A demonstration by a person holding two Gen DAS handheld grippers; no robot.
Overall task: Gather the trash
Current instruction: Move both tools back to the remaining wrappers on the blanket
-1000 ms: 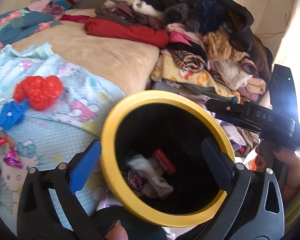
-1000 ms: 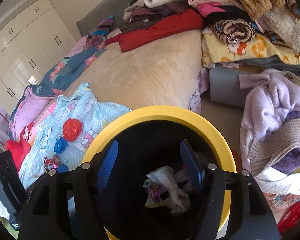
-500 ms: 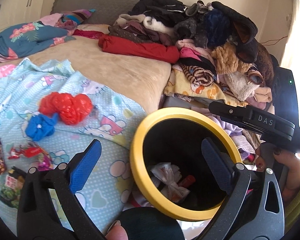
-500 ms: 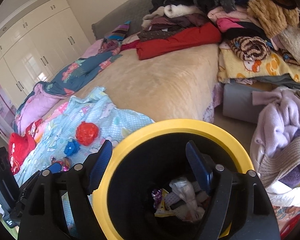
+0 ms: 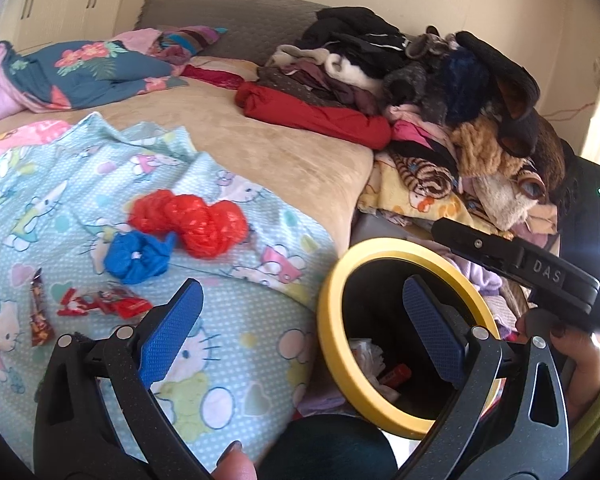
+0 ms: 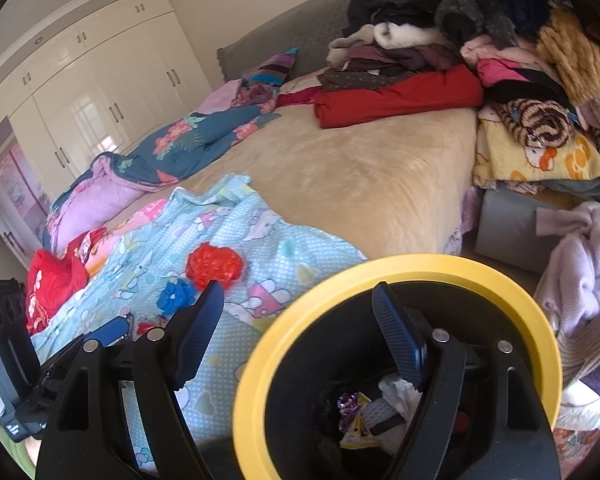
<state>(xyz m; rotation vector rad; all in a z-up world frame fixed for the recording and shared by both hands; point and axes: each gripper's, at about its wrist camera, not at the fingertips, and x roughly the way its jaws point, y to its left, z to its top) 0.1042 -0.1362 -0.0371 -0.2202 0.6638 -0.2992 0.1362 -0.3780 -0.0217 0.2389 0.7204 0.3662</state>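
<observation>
A black bin with a yellow rim (image 5: 332,344) (image 6: 420,264) stands at the foot of the bed and holds crumpled paper (image 5: 366,356) and wrappers (image 6: 350,404). On the light blue cartoon blanket (image 5: 228,344) lie a crumpled red plastic bag (image 5: 204,224) (image 6: 214,262), a blue plastic bag (image 5: 138,256) (image 6: 176,296) and candy wrappers (image 5: 104,304). My left gripper (image 5: 300,284) is open over the blanket's edge, left of the bin. Above the bin's left rim, my right gripper (image 6: 298,286) is open. Neither holds anything.
A big heap of clothes (image 5: 440,92) fills the bed's far right. A red folded garment (image 5: 316,116) and a floral quilt (image 5: 88,72) lie further back. A lilac sweater pile (image 6: 580,264) sits right of the bin. White wardrobes (image 6: 100,92) line the left wall.
Both grippers swung left, away from the bin mouth and over the blanket. The bin slid to the lower right in both views. The wrappers came into the left view, and the right jaws spread slightly.
</observation>
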